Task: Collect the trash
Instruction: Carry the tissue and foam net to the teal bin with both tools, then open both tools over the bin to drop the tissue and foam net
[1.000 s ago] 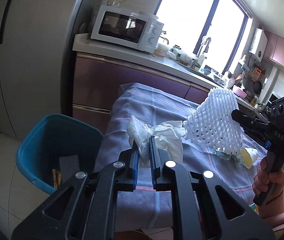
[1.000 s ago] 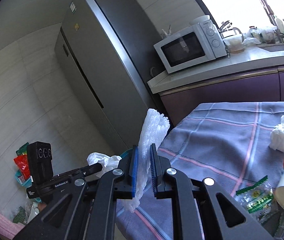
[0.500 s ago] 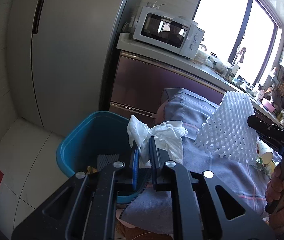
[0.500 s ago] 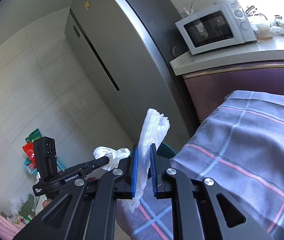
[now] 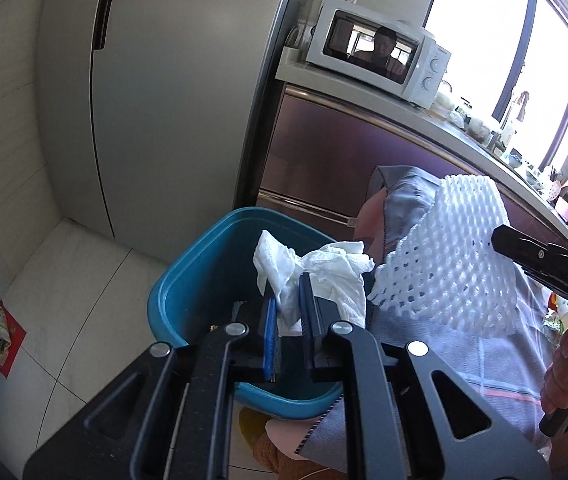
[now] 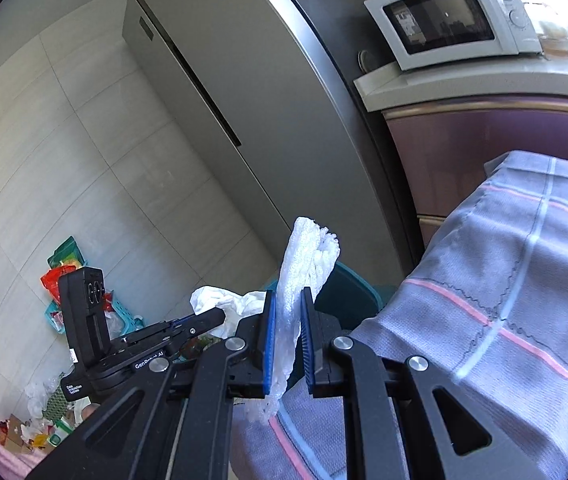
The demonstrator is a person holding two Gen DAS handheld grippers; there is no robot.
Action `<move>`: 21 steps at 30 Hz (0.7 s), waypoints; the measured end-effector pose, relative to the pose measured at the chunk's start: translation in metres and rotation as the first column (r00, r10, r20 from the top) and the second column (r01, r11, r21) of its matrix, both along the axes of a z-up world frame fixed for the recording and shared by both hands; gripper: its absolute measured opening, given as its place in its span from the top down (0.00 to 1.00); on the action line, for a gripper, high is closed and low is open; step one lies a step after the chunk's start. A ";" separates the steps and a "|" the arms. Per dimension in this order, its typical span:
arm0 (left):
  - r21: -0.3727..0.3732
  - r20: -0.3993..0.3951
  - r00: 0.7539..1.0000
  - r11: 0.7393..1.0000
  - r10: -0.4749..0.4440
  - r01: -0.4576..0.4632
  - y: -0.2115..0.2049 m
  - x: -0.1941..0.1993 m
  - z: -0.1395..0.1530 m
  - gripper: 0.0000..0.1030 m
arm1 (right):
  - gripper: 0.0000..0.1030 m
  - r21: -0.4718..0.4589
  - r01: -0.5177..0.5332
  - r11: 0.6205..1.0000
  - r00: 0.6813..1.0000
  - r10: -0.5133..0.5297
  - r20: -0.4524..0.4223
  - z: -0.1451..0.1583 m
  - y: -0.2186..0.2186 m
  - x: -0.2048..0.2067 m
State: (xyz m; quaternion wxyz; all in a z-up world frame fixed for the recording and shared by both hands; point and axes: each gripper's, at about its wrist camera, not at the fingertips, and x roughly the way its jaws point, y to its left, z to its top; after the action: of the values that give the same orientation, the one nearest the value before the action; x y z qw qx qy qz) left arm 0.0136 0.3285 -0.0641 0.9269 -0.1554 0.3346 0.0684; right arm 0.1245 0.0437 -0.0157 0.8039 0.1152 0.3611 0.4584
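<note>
Over teal bin (image 5: 187, 276), left gripper (image 5: 288, 312) pinches tissue (image 5: 320, 268); right gripper (image 6: 288, 336) pinches foam net (image 6: 304, 256).

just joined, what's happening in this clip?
A person is clearing trash with a handheld claw in each hand. The left claw is shut on a crumpled white tissue and hangs over the blue bin beside the cloth-covered table. The right claw is shut on a white foam net sleeve, next to the bin over the table's edge. Neither piece is released yet.
</note>
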 end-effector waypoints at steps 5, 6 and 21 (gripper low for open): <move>0.002 -0.034 0.999 1.000 0.016 -0.016 0.004 0.009 -0.011 0.88 | 0.89 -0.031 -0.014 0.999 0.999 0.013 -0.034 -0.013 0.018 0.009; 0.003 -0.040 0.999 1.000 0.021 -0.021 0.005 0.011 -0.013 0.88 | 0.89 -0.039 -0.015 0.999 0.999 0.014 -0.039 -0.015 0.021 0.010; 0.038 -0.102 0.993 0.998 0.062 -0.058 0.008 0.036 -0.038 0.87 | 0.87 -0.128 -0.058 0.990 0.991 0.041 -0.128 -0.046 0.060 0.030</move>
State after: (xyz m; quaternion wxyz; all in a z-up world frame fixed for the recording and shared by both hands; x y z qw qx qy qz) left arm 0.0500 0.3362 -0.1023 0.9085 -0.1452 0.3761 0.1100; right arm 0.1542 0.1035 -0.0612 0.7739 0.0813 0.4431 0.4452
